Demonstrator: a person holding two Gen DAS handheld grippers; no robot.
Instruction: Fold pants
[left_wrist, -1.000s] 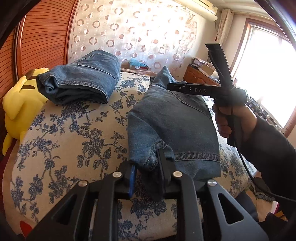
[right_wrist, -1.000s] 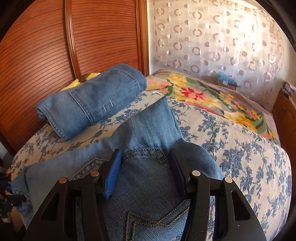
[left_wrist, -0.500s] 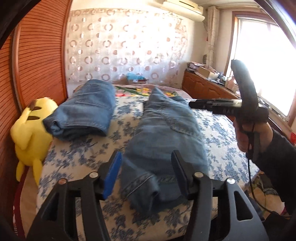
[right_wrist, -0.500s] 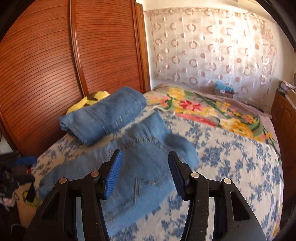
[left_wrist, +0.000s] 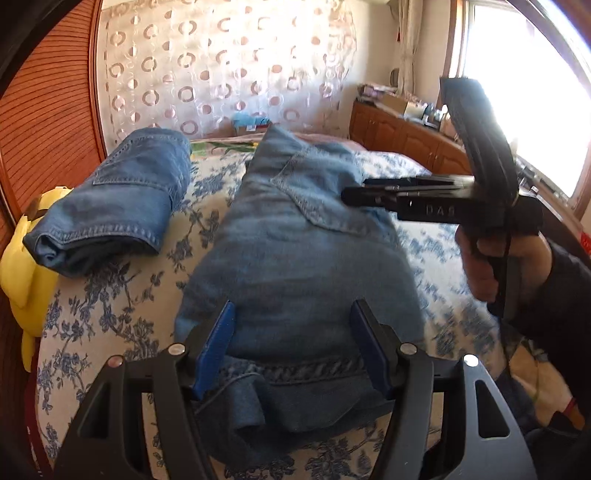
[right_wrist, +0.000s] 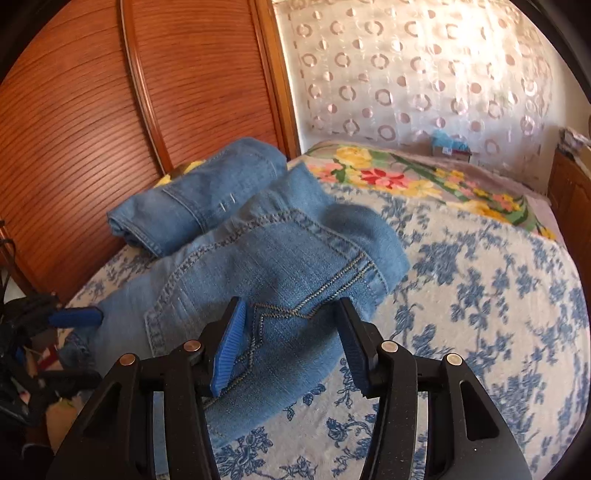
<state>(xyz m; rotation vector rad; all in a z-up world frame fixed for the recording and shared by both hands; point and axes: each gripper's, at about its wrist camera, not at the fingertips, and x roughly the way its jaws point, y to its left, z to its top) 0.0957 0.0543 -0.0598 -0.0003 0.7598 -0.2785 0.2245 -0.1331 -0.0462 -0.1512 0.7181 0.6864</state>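
Observation:
A pair of blue jeans (left_wrist: 295, 266) lies folded lengthwise on the bed, its hem end nearest the left wrist camera. My left gripper (left_wrist: 291, 343) is open, its fingers straddling the hem end low over the denim. In the right wrist view the jeans (right_wrist: 280, 266) show a back pocket with zigzag stitching. My right gripper (right_wrist: 291, 343) is open just above that pocket, holding nothing. It also shows in the left wrist view (left_wrist: 354, 194), held in a hand over the waist end.
A second folded pair of jeans (left_wrist: 114, 199) lies at the bed's left, against a yellow plush toy (left_wrist: 26, 273). The blue-flowered bedspread (right_wrist: 480, 295) covers the bed. A wooden wardrobe (right_wrist: 110, 92) stands close on the left. Cabinets (left_wrist: 402, 144) and a window are at right.
My left gripper let go of the hem, opened, rose, then came back down over the jeans. My right gripper stayed open, lifted and returned low over the pocket.

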